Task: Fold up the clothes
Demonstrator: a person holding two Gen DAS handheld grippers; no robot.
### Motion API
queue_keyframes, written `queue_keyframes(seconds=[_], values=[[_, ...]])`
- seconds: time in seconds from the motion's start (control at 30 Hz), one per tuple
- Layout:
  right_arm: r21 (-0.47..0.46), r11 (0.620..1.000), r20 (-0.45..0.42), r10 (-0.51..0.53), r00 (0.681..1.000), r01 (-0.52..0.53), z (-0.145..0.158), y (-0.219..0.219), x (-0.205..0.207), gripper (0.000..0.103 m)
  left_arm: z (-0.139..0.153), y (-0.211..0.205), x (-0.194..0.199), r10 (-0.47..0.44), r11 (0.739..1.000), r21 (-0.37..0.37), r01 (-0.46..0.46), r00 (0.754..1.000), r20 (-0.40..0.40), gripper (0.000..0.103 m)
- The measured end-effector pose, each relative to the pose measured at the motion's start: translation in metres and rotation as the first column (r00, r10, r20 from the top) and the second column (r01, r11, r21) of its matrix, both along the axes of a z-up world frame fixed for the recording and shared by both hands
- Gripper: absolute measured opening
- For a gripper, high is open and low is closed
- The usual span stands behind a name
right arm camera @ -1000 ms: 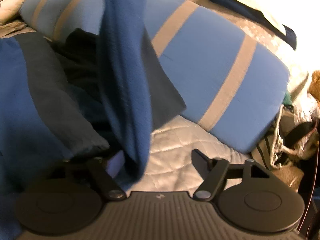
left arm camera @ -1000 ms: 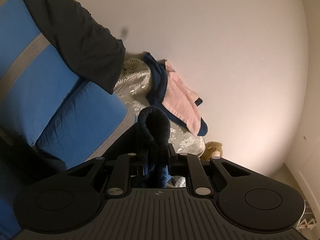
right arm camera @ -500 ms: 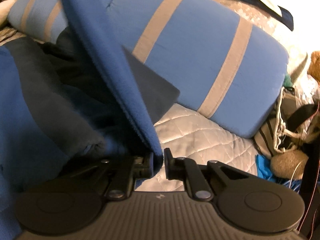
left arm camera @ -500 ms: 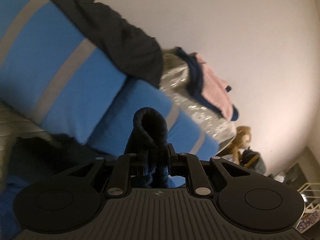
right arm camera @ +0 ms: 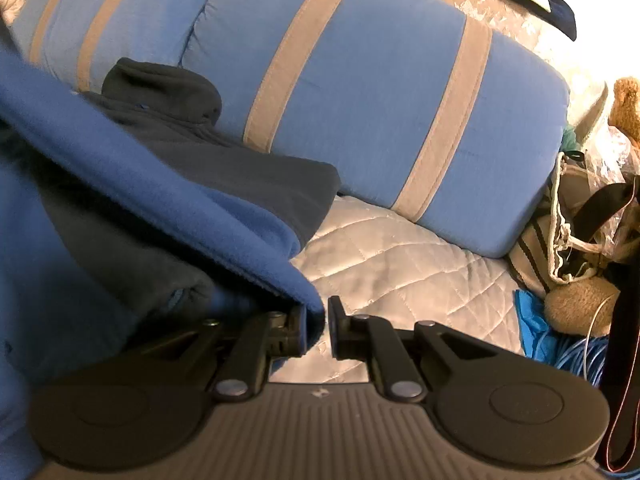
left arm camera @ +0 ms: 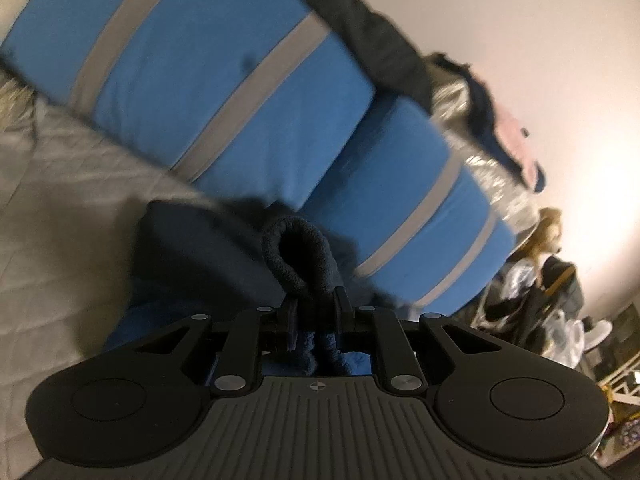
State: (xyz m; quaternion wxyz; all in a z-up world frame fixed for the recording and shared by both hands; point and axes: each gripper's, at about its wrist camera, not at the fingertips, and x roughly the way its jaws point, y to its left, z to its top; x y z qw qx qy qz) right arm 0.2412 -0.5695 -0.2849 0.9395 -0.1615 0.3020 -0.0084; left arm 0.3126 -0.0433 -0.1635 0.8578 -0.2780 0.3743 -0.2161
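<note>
Both my grippers hold the blue fleece over the bed

My left gripper [left arm camera: 316, 312] has its jaws squeezed tight on a dark fleece loop. My right gripper [right arm camera: 318, 326] has jaws nearly closed on the blue fleece [right arm camera: 168, 192] edge (only a thin bit). The fleece lies on the quilted bed [right arm camera: 400, 260] by the striped pillow [right arm camera: 360, 92]. If I pull hard, that edge could slip out and spoil the fold.

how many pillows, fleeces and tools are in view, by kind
blue striped pillows: 2
blue fleece garment: 1
tools: 2, left tool and right tool
total: 5
</note>
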Motion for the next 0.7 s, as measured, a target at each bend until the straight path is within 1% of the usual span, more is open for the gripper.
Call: queue_keyframes(seconds=[0.07, 0.2, 0.3, 0.4, 0.53, 0.6, 0.63, 0.7], values=[[0.008, 1.000, 0.003, 0.000, 1.000, 0.000, 0.001, -0.001, 0.000, 0.022, -0.019, 0.009, -0.005, 0.006, 1.000, -0.001, -0.006, 1.000, -0.022, 0.017], [0.053, 0.999, 0.019, -0.010, 1.000, 0.009, 0.003, -0.003, -0.001, 0.022, -0.053, 0.022, -0.013, 0.008, 1.000, 0.002, -0.008, 0.998, -0.063, 0.017], [0.047, 0.999, 0.023, -0.006, 1.000, 0.005, 0.002, 0.000, -0.001, 0.022, -0.076, 0.027, -0.020, 0.018, 1.000, 0.014, -0.016, 0.997, -0.079, 0.017], [0.045, 0.999, 0.016, -0.009, 1.000, 0.008, 0.001, 0.001, 0.001, 0.022, -0.093, 0.027, -0.023, 0.011, 0.999, 0.038, -0.007, 0.995, -0.099, 0.017], [0.072, 0.997, 0.005, -0.009, 1.000, 0.008, 0.002, -0.002, 0.002, 0.023, -0.114, 0.028, -0.027, 0.005, 0.997, 0.072, 0.004, 0.992, -0.125, 0.017], [0.071, 0.997, 0.004, 0.000, 1.000, 0.000, 0.002, -0.001, 0.002, 0.026, -0.122, 0.031, -0.028, 0.021, 0.996, 0.087, -0.009, 0.991, -0.135, 0.018], [0.065, 0.998, 0.002, 0.003, 1.000, -0.003, 0.001, -0.001, 0.002, 0.027, -0.126, 0.032, -0.029, 0.028, 0.996, 0.089, -0.016, 0.990, -0.139, 0.018], [0.057, 0.998, -0.006, 0.000, 1.000, 0.001, -0.001, -0.001, 0.004, 0.032, -0.130, 0.032, -0.030, 0.037, 0.995, 0.102, -0.023, 0.990, -0.138, 0.018]])
